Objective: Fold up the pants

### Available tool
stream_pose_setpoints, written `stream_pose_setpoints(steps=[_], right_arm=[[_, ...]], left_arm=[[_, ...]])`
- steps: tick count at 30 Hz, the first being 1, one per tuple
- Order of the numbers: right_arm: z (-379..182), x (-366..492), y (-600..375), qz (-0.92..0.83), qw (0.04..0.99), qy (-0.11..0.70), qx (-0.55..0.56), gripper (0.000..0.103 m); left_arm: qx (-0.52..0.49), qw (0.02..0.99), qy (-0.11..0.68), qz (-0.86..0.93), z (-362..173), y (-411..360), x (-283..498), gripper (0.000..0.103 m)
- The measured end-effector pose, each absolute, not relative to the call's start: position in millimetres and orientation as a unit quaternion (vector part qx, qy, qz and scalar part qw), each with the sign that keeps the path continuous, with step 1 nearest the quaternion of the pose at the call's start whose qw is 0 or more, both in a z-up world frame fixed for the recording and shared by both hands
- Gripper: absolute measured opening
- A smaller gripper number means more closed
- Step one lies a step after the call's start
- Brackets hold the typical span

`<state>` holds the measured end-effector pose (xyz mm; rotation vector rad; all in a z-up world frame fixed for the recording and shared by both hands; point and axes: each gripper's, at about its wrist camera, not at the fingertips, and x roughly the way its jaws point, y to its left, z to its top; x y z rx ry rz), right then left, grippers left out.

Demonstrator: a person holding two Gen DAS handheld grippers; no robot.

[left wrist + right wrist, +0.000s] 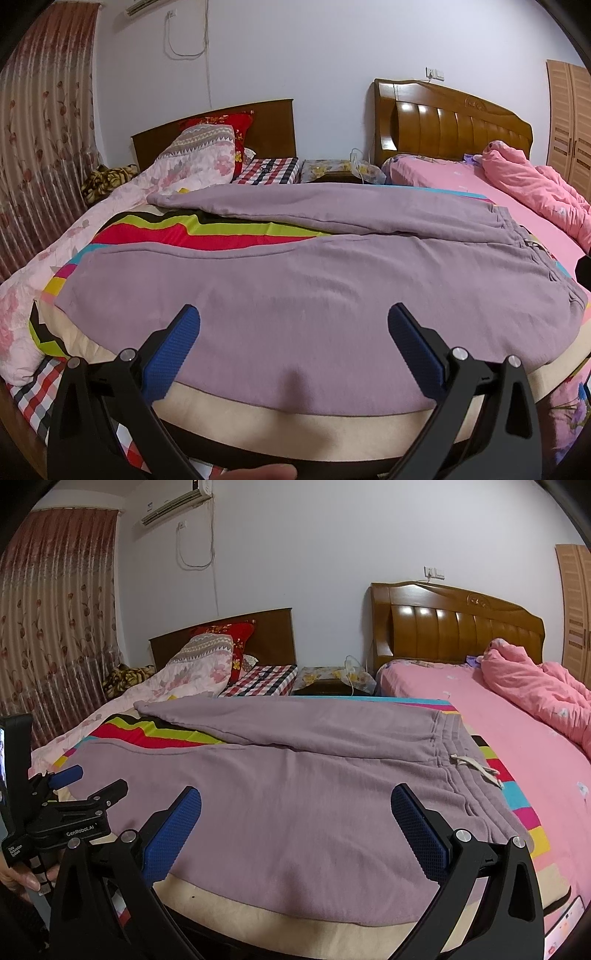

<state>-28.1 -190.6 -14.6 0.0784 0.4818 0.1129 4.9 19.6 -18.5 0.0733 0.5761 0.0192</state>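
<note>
1. We saw mauve pants (295, 280) spread flat on a striped blanket (221, 232), legs apart.
2. Our left gripper (293, 325) and right gripper (295, 805) hovered released, gripping nothing.
3. We judged pinching the near leg's hem and waistband (454, 760) together best.

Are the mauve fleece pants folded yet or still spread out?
Spread out: the mauve fleece pants lie flat on the striped blanket, legs apart in a V, waistband visible.

Left gripper (293, 321) open wide, blue pads (173, 354) spread apart, holding nothing; a fingertip (266, 472) shows at the bottom edge. Right gripper (295, 801) also open wide, empty. In the right view a hand (22, 878) grips the left gripper's handle.
</note>
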Motion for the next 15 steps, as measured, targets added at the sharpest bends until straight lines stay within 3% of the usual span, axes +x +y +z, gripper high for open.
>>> stream_pose_setpoints(steps=[15], right_arm=[[-9, -28, -197, 0.047, 0.97, 0.235, 0.036, 0.099]], left_arm=[[0.033, 0.97, 0.24, 0.008, 1, 20, -9, 0.102]])
